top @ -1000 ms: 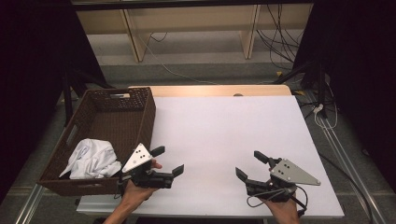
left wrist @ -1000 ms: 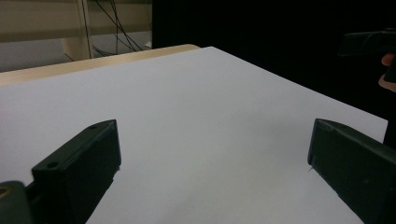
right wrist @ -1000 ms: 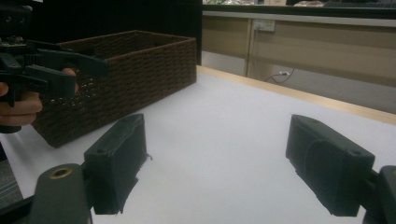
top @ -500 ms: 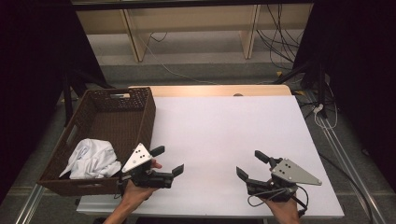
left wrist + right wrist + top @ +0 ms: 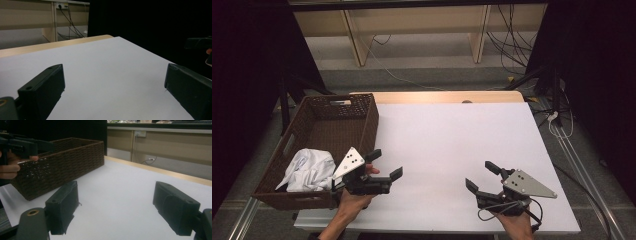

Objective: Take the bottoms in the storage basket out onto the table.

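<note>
A dark brown wicker basket [image 5: 373, 118] stands at the table's left edge, with a crumpled white cloth [image 5: 309, 169] lying in its near end. My left gripper [image 5: 384, 164] is open just right of the basket's near corner, a little above the white table [image 5: 452, 135]. In the left gripper view its jaws [image 5: 115, 75] stand wide apart with nothing between them. My right gripper [image 5: 482, 176] is open near the front right of the table. Its own view shows the gap [image 5: 117, 195] empty, the basket [image 5: 62, 162] ahead, and the left gripper [image 5: 22, 145] held in a hand.
The table's wooden far edge [image 5: 437, 96] borders a floor with loose cables [image 5: 512, 45] and shelf legs. Metal rails [image 5: 572, 150] run along the table's right side. The right gripper's jaw [image 5: 198, 43] shows at the right edge of the left gripper view.
</note>
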